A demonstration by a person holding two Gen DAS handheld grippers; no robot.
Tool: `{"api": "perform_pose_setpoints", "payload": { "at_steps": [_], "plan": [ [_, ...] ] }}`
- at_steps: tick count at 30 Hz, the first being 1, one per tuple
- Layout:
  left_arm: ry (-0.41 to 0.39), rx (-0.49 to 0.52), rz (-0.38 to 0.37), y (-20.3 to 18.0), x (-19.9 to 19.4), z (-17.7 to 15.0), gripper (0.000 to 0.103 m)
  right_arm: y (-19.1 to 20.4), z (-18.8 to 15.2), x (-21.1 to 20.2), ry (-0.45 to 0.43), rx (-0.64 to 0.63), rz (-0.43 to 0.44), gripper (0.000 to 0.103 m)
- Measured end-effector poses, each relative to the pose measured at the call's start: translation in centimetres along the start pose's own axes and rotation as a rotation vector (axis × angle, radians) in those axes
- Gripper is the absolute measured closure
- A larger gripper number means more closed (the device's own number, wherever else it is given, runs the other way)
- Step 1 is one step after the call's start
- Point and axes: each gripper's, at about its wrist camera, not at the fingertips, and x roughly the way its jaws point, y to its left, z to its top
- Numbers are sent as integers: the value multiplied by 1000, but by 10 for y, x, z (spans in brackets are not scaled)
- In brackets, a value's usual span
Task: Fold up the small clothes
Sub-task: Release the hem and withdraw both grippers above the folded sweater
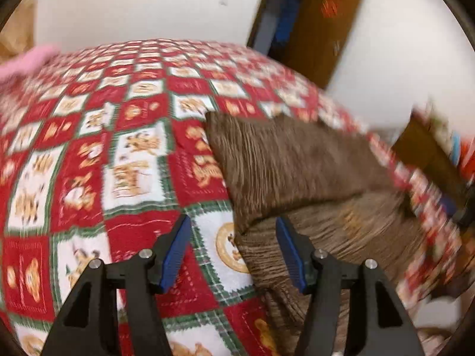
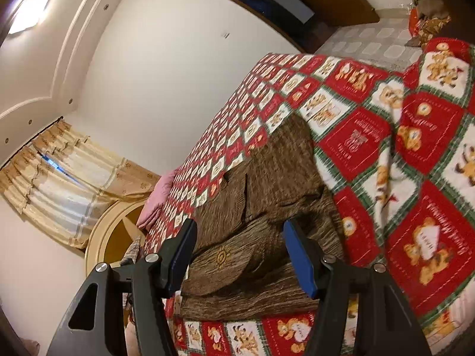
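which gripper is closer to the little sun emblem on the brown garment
Right. The right gripper hangs open just above the sun emblem. The left gripper is open over the brown garment's edge, with no emblem in its view.

Warm, dim indoor light from a glaring ceiling lamp point(image 2: 28, 6); left view motion-blurred, fisheye-bent edges.

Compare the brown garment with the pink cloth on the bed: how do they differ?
The brown garment lies close under both grippers, near the bed's front edge; the pink cloth sits at the quilt's far end. The brown garment is streaked and partly folded, one flap laid over the rest; the pink cloth is plain and bunched, too far for detail. Both rest on the quilt.
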Motion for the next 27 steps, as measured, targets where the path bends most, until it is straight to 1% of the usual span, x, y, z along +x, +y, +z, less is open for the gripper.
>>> {"api": "perform_pose_setpoints", "payload": {
  "at_steps": [1,2,4,5,6,7,8,9,11,13,14,15,17,18,19,21,22,23,26,27],
  "plan": [
    [0,16,-14,0,-6,-2,41,2,-2,3,12,-10,7,41],
    [17,78,-17,-4,-14,-9,41,6,-4,5,22,-25,8,41],
    [63,236,37,-20,-18,-24,41,12,-6,8,31,-54,-1,41],
    [101,343,75,-30,-18,-38,41,14,-6,10,33,-65,-3,41],
    [126,398,89,-34,-19,-47,41,15,-7,11,36,-68,1,41],
    [169,466,96,-41,-15,-59,41,14,-7,13,38,-65,5,41],
    [202,507,86,-47,-10,-67,41,14,-6,14,40,-58,7,41],
    [223,534,75,-50,-4,-69,41,13,-6,16,39,-48,8,41],
    [232,578,82,-60,9,-72,41,11,-7,16,35,-28,9,41],
    [214,574,56,-67,17,-64,40,9,-7,13,29,-10,10,41],
    [202,552,37,-68,22,-56,37,8,-8,10,25,-4,8,41],
    [183,533,32,-68,26,-49,30,8,-8,8,21,-1,4,41],
    [148,493,90,-65,34,-36,28,6,-8,1,9,6,-5,41],
    [142,435,117,-57,42,-26,29,5,-9,-2,2,9,-6,41],
    [142,380,101,-51,45,-21,29,5,-9,-5,-5,12,-5,41],
    [133,270,39,-38,45,-16,29,4,-10,-9,-13,13,-3,41],
    [130,237,18,-34,42,-16,29,3,-11,-10,-12,13,-5,41],
    [122,228,8,-32,38,-18,29,2,-11,-9,-8,13,-6,41],
    [99,248,-1,-34,24,-29,29,-1,-12,-3,5,7,-13,41],
    [94,249,-15,-34,20,-31,29,-1,-12,1,8,-2,-21,41]
  ]
}}
